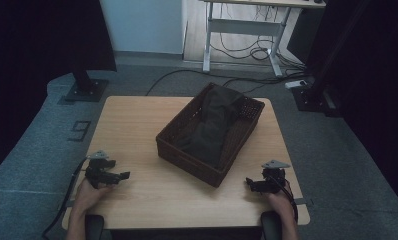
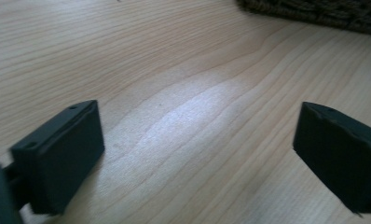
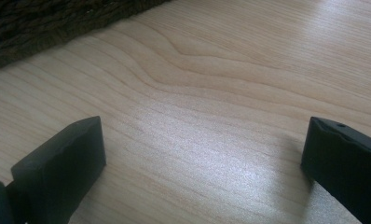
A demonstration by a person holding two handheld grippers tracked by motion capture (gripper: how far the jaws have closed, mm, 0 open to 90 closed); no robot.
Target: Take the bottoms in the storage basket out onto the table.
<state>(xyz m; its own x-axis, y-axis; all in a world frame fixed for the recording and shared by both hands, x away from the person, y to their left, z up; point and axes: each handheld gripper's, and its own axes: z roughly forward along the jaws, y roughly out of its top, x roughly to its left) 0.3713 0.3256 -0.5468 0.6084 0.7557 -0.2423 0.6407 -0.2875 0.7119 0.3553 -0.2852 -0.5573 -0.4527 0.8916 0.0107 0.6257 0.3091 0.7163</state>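
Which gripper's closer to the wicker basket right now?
Right, by a small margin. The right gripper sits just off the wicker basket's near corner, jaws open on bare table. The left gripper is farther out, left of the basket's near-left side, also open.

Wicker basket with dark cloth

Brown woven basket [image 1: 187,145] sits askew at the table's middle; a black garment [image 1: 214,125] lies crumpled lengthwise inside it.

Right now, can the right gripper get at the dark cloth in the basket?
Probably yes. The right gripper sits open on the table, with bare wood between it and the basket. The dark cloth lies uncovered in the open top, so it would reach over the rim.
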